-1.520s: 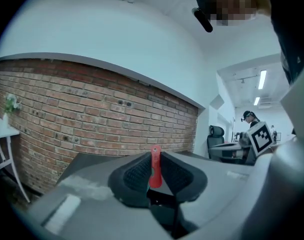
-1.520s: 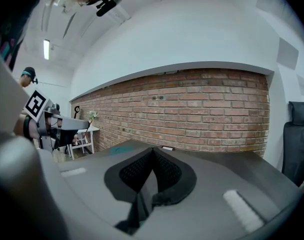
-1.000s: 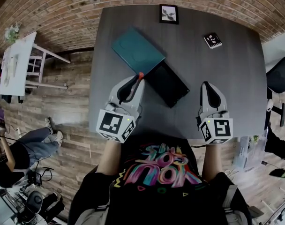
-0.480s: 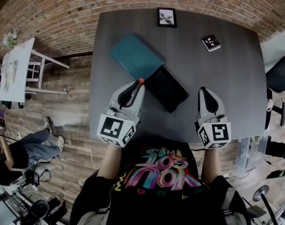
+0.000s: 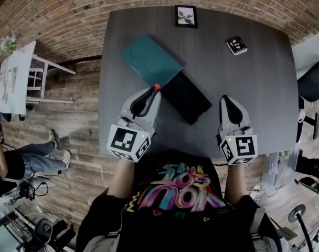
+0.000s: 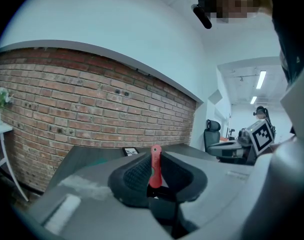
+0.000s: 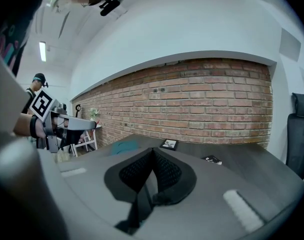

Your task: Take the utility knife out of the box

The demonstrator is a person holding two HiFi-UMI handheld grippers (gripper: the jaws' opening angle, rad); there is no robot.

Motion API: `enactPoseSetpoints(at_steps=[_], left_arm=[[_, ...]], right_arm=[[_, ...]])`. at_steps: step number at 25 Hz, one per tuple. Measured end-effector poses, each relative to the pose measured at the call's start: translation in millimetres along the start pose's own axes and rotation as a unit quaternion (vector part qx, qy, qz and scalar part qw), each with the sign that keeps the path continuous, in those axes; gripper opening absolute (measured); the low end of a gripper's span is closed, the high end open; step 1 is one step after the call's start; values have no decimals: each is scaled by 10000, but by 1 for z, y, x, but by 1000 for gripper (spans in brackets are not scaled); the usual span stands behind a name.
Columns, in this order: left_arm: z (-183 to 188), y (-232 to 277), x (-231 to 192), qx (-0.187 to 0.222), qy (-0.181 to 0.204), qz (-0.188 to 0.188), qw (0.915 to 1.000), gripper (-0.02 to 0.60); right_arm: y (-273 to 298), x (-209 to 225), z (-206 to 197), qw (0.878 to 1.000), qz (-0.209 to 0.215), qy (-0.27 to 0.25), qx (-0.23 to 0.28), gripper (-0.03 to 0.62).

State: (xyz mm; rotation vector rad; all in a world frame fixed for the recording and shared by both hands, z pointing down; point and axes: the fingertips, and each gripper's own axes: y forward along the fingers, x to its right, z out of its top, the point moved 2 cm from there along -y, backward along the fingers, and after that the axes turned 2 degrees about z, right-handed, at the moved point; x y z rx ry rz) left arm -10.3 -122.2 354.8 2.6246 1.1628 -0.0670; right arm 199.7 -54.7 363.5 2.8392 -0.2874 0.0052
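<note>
The head view looks steeply down from above the person onto the tabletop [image 5: 243,88], with the left tongs [image 5: 156,88] and right tongs [image 5: 229,98] at its near edge. Each gripper view sits close behind its own tongs, facing nearly level across the tabletop toward the brick wall [image 6: 92,104]. All three views share the framed picture [image 5: 186,16].

Bright, even indoor light; ceiling strip lights [image 6: 261,79] glow at 2 o'clock. Fisheye bends edges, corners vignette black, near foreground soft.
</note>
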Motion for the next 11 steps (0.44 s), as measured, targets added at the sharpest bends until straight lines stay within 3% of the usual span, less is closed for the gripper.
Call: enactPoseSetpoints(at_steps=[11], left_arm=[[-8,3,-2,-102,-40,-45,9999,52]], right_arm=[[0,-2,-4,10000,-55,48,-34,-2]])
